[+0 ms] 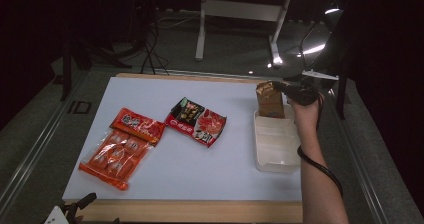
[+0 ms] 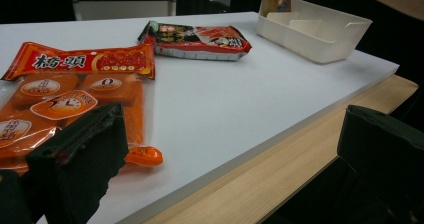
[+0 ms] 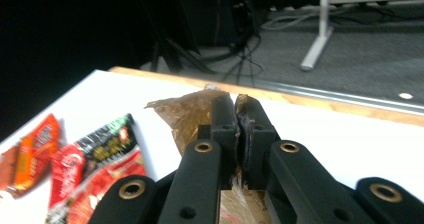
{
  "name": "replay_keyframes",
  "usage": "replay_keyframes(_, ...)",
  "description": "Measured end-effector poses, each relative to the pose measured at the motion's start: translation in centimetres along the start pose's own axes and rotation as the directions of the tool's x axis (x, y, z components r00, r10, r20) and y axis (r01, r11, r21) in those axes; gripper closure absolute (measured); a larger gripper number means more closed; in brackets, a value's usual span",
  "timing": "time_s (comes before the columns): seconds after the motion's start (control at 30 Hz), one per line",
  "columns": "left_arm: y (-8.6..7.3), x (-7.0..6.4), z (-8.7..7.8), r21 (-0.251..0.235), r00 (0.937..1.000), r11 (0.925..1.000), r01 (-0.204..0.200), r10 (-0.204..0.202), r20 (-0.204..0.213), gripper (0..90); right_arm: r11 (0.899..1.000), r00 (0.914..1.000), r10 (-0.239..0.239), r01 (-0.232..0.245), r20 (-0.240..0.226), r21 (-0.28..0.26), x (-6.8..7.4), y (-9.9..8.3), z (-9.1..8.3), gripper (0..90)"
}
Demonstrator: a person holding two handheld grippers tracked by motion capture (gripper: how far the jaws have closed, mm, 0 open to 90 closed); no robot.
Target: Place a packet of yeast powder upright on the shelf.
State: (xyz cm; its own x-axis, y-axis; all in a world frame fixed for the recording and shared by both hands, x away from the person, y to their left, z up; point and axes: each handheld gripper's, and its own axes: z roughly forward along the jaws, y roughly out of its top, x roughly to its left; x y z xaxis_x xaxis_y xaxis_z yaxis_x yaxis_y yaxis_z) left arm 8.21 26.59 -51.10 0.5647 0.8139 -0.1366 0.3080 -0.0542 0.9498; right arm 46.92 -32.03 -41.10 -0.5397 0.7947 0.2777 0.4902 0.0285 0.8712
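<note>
At the right of the high view, the right gripper (image 1: 287, 90) is pinching the top of a brown packet (image 1: 269, 100) over the white tray's (image 1: 275, 151) far end, likely needing a straight, steady lowering before letting go.

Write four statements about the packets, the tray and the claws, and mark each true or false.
1. The right claw is shut on the brown packet. True.
2. The brown packet lies flat in the middle of the table. False: it stands upright at the far end of the white tray.
3. The left claw holds the orange packet. False: it is open, holding nothing.
4. The red-and-black packet lies between the orange packet and the tray. True.
</note>
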Motion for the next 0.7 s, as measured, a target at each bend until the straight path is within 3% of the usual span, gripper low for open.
replay_keyframes(0.2,0.2,0.1,0.6,0.007,0.9997,0.9998,-0.02,0.02,0.011,0.3,1.0,0.998,0.02,-0.02,0.06,-0.007,-0.3,-0.8,-0.7,84.4)
replay_keyframes(0.47,0.5,0.1,1.4,0.011,0.9987,0.9995,-0.029,0.029,0.042,0.4,1.0,0.9893,-0.005,0.005,0.146,0.002,-0.3,-1.1,-2.1,80.2)
replay_keyframes(0.7,0.7,0.2,2.2,0.016,0.9966,0.9991,-0.038,0.037,0.074,0.3,1.0,0.9864,0.002,-0.002,0.164,0.0,-0.1,-1.0,-3.5,65.4)
